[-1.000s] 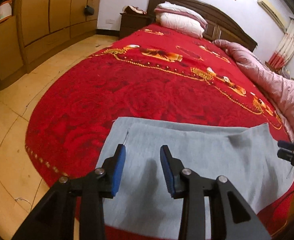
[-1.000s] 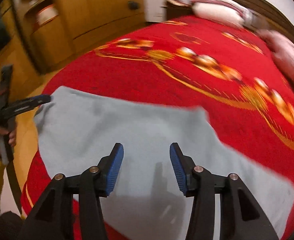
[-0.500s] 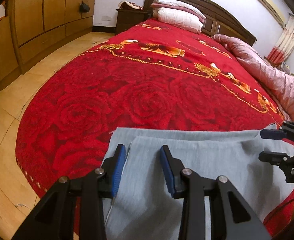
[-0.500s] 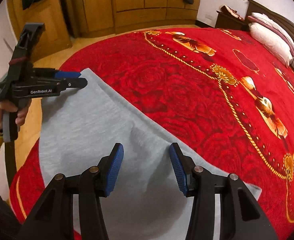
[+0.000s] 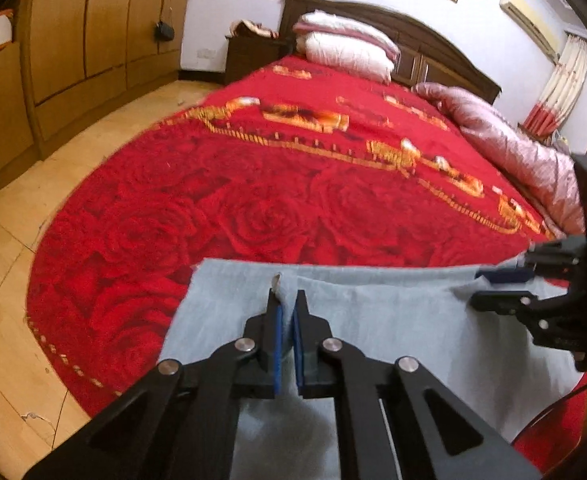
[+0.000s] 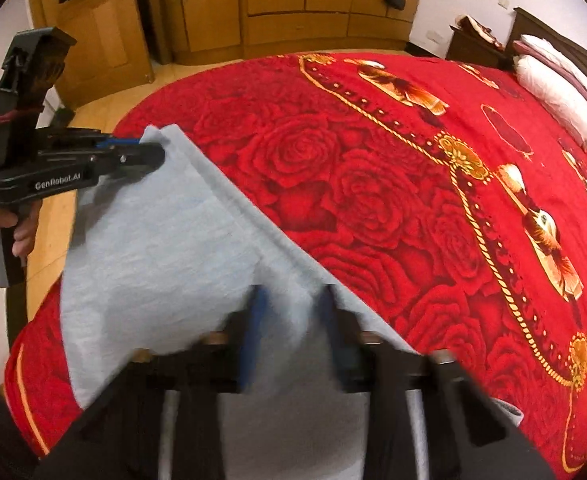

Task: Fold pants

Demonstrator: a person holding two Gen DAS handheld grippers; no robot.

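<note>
On the red bed, left claw pinches the pants; right claw gapes.

Colours we see on the bed

We see pale grey pants on a deep red bedspread patterned with roses and gold chain-and-ornament motifs; both black grippers carry blue pads; the pillows look white and pink, beside a dusty pink quilt.

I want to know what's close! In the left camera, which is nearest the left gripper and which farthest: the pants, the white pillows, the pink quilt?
1. Grey pants, clamped in the left gripper.
2. Pink quilt, right side.
3. White pillows, by the headboard.
</note>
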